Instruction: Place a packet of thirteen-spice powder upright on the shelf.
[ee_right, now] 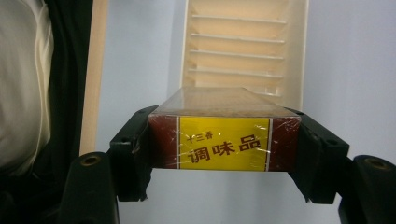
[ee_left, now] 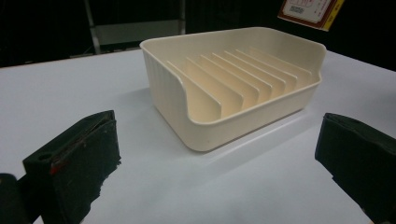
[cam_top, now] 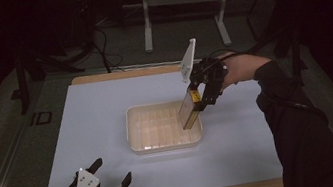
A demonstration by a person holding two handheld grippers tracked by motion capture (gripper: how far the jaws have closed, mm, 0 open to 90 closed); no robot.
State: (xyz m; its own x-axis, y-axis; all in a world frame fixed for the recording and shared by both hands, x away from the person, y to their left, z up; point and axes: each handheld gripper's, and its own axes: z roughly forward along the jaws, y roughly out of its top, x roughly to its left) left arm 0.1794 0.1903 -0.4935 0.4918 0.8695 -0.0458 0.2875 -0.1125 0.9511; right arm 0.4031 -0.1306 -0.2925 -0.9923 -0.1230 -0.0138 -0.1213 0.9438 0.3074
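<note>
Above the slotted tray (cam_top: 134, 129), the right gripper (cam_top: 199, 99) clamps a box (cam_top: 187, 112), long axis pointing down; left gripper (cam_top: 112, 172) open.

— Held thing? Flat rectangular box wrapped in clear film (ee_right: 224, 135), with a dark red end face and a yellow label bearing dark red characters.

— Pose? Tilted, lower end pointing down, upper end clamped at both narrow sides; seen in the high view (cam_top: 189, 110) hanging over the right end of the tray, lower corner at or just above the rim, contact impossible to tell.

— And the tray? Cream plastic rectangular tray with upright divider ribs (cam_top: 132, 129), sitting flat near the middle of the pale table. Rounded corners, ribbed outer wall, one wall cut lower (ee_left: 163, 88). Slots between the ribs all vacant.
</note>
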